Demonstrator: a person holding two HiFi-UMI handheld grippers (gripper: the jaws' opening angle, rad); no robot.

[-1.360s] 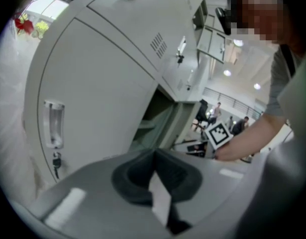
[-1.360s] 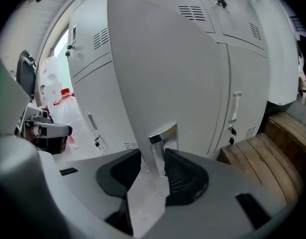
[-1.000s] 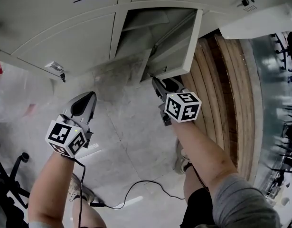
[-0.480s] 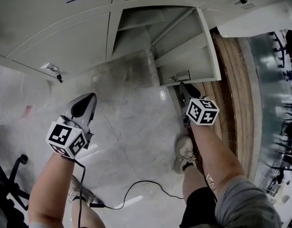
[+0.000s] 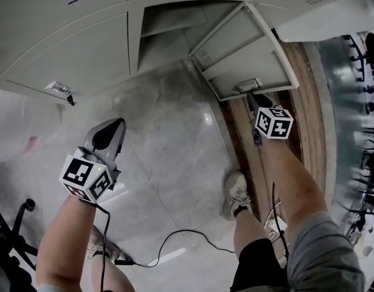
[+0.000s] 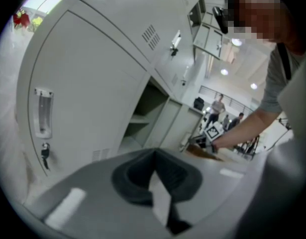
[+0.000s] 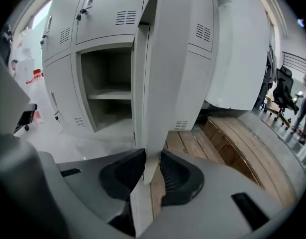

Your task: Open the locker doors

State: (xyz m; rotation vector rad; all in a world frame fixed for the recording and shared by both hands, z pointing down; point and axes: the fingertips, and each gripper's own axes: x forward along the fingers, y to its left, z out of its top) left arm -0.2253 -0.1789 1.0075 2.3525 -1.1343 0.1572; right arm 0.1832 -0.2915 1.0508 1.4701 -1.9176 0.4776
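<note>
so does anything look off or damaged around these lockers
Nothing looks damaged, spilled or askew. The lower locker door stands wide open, as the task intends. The only loose thing is a black cable trailing across the floor by the person's feet.

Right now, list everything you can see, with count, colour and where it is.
Lockers: one bank, pale grey, across the top.
Open locker door: one, pale grey, swung out, upper right.
Key: one, dark, closed lower door's lock, left.
Wooden planks: several, brown, at right.
Cable: one, black, on the floor.
Office chair: one, black, beyond the planks.
Left gripper: one, grey, lower left, jaws together, empty.
Right gripper: one, grey, jaws gripping the open locker door's edge, just eased slightly wider.
</note>
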